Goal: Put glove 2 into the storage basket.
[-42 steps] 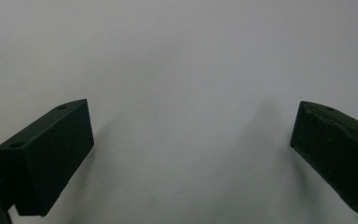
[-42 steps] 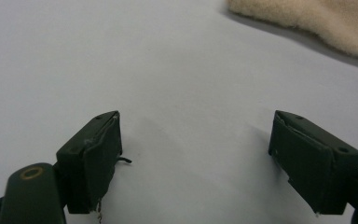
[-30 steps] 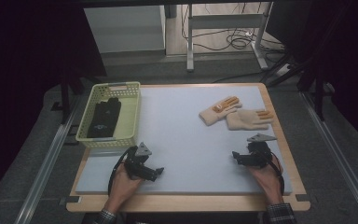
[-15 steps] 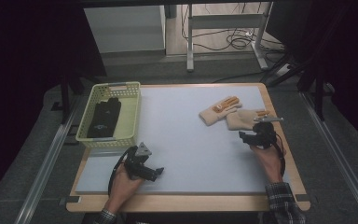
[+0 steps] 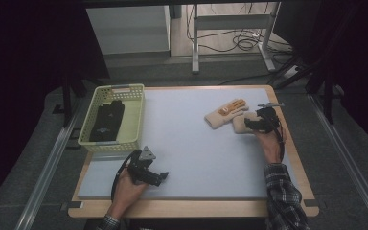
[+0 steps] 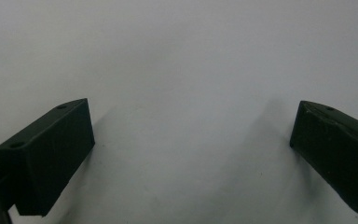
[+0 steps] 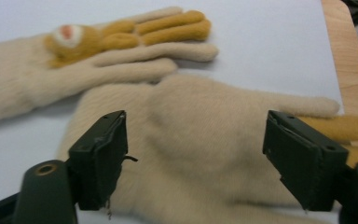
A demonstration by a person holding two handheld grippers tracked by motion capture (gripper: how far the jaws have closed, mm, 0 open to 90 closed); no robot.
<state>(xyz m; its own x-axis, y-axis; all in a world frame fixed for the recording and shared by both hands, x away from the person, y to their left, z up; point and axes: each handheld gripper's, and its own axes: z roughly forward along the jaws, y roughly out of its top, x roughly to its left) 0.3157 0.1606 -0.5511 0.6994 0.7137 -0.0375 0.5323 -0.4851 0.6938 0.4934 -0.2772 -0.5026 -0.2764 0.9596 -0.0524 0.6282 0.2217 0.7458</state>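
Two cream gloves (image 7: 186, 149) with orange fingers lie flat, touching.

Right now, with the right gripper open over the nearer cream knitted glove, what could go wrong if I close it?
The nearer cream knitted glove touches the second cream glove with orange fingers, so closing the open right gripper might drag both. It also spans the broad palm, so the soft knit may bunch or slip. Its orange fingertips overhang the wooden table edge.

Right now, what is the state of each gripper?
Left gripper: open, holding nothing.
Right gripper: open above the near glove, jaws just reopened, not gripping.
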